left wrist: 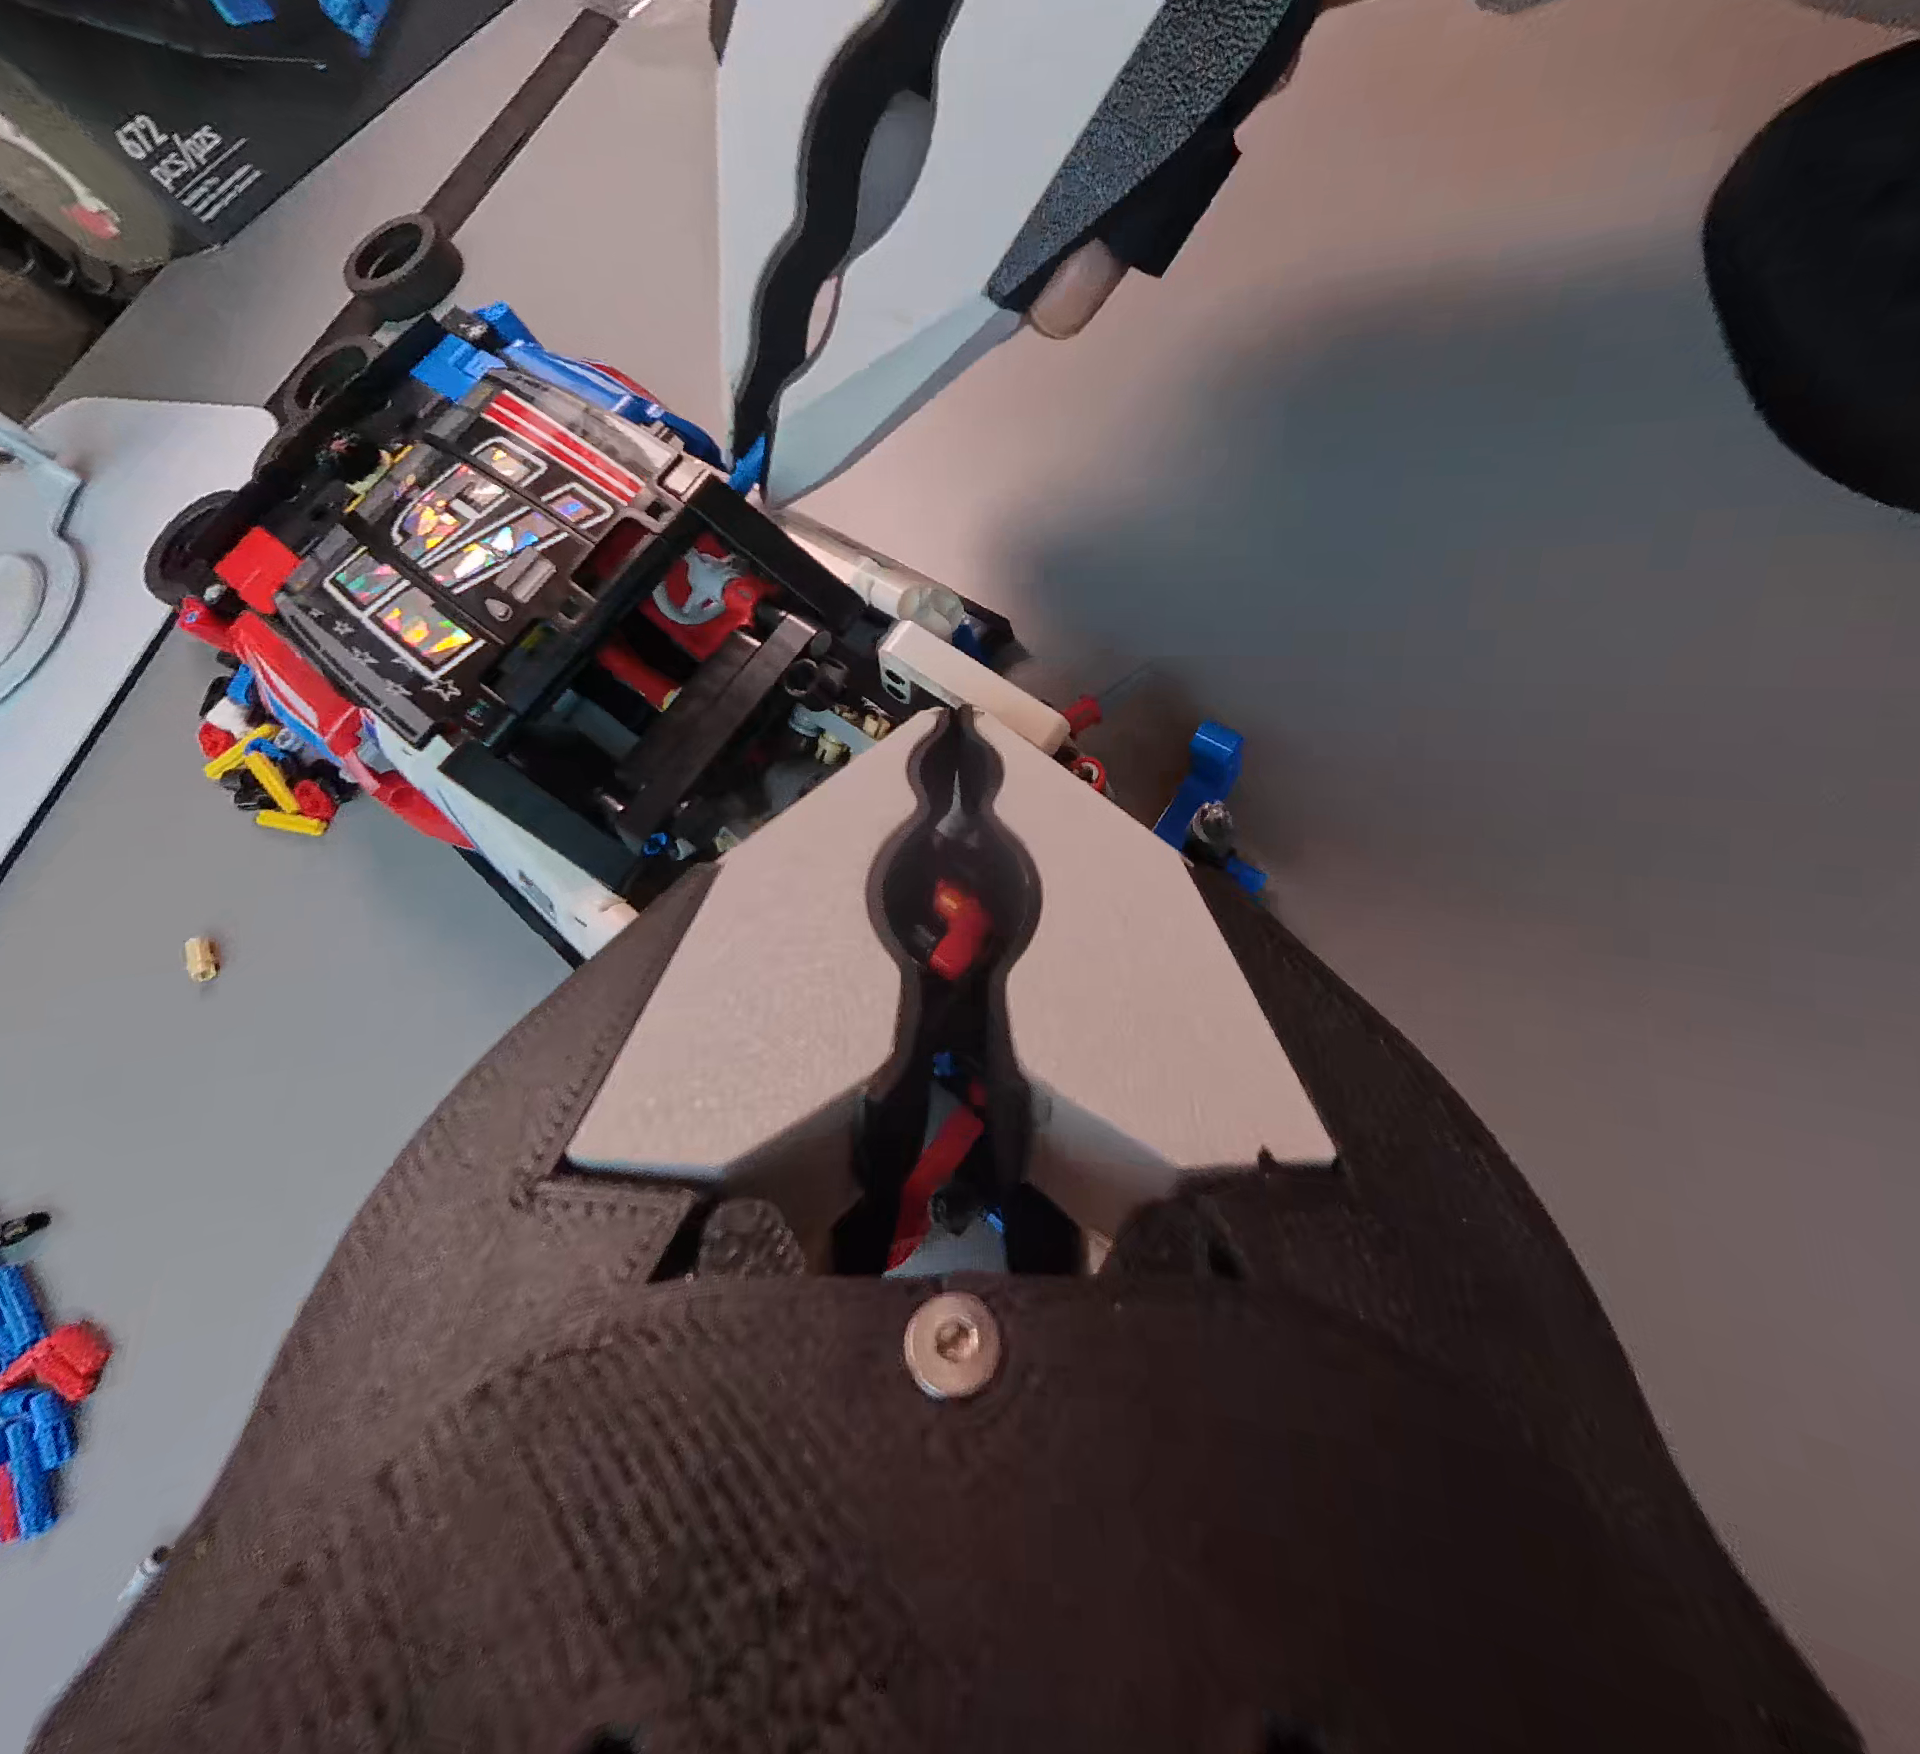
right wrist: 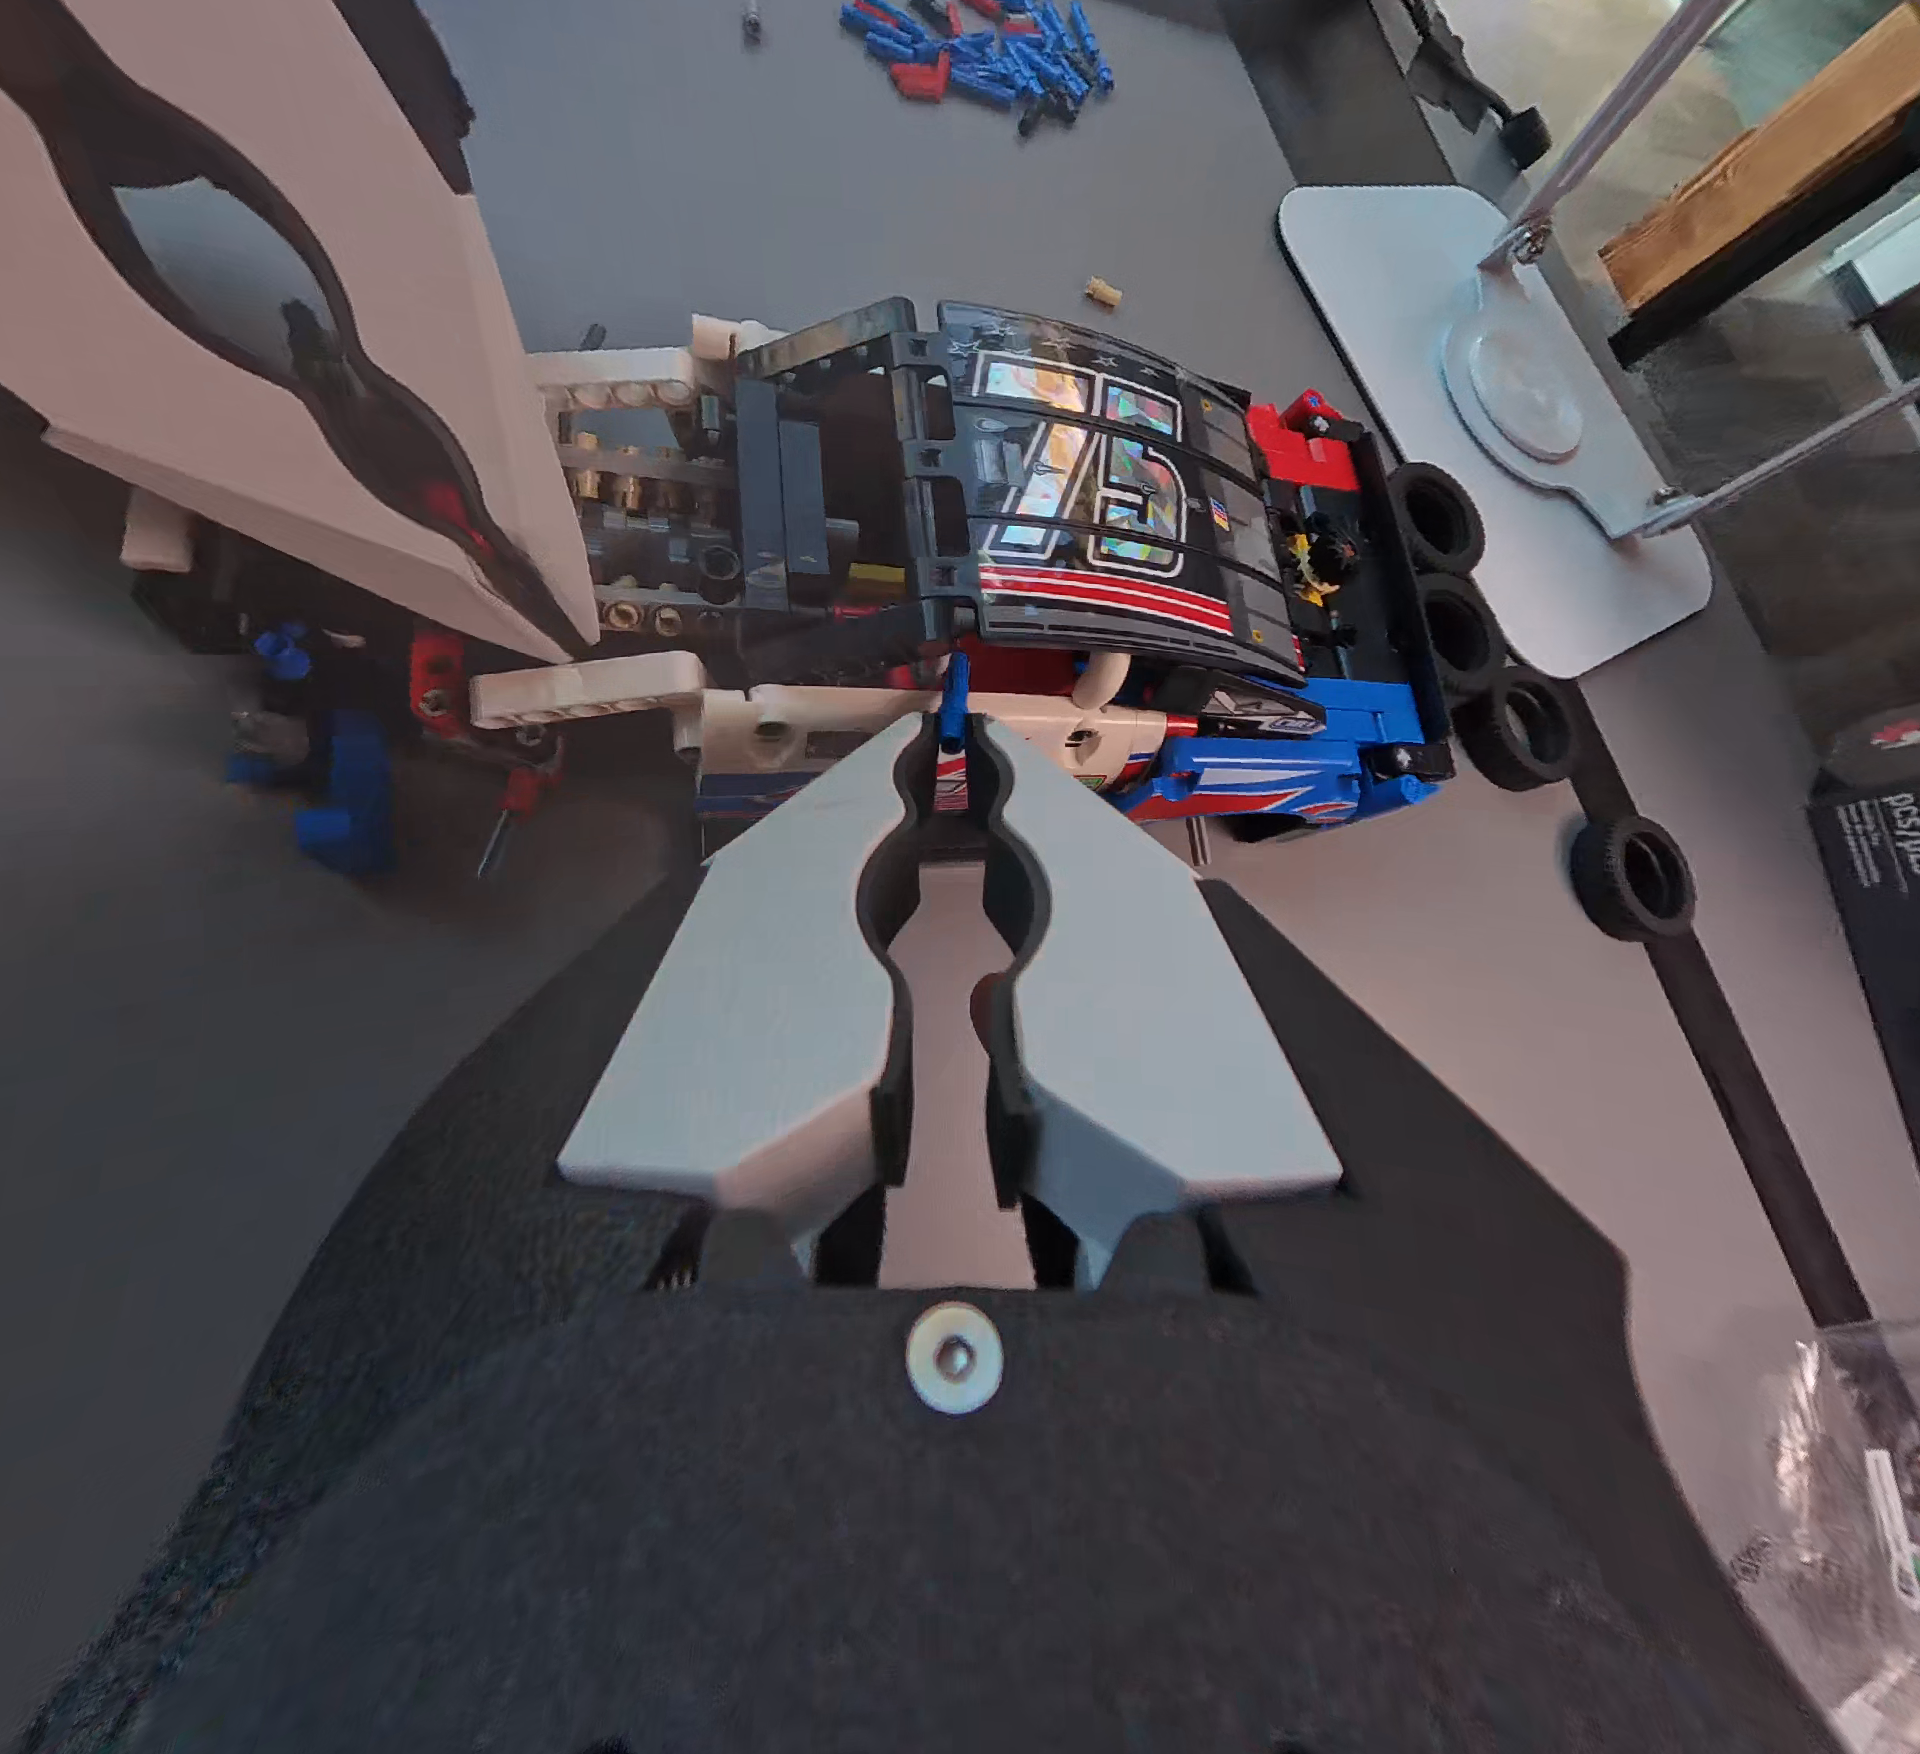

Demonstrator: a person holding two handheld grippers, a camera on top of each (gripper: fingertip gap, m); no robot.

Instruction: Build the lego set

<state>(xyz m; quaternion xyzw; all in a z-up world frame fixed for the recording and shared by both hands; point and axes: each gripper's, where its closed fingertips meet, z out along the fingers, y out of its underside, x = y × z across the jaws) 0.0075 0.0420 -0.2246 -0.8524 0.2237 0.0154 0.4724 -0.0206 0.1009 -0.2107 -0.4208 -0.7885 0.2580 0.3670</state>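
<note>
While both tools work the half-built car (right wrist: 1039, 561), the step reads as pin fitting.
Right gripper (right wrist: 951, 738): jaws clenched on a blue pin (right wrist: 954, 696), at the car's 6 o'clock flank.
Left gripper (left wrist: 961, 728): tips pinched together on the car's white-framed end — steadying it, seemingly.
Next: line the pin up with a side hole and press squarely.
Spares: blue pins (right wrist: 987, 42) at 12 o'clock — tyres (right wrist: 1455, 582) at 3.

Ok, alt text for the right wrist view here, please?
The right gripper pinches a small blue pin against the side of a partly built Lego race car on a grey table. The left gripper touches the car's open rear; loose tyres and blue pins lie around.
</note>
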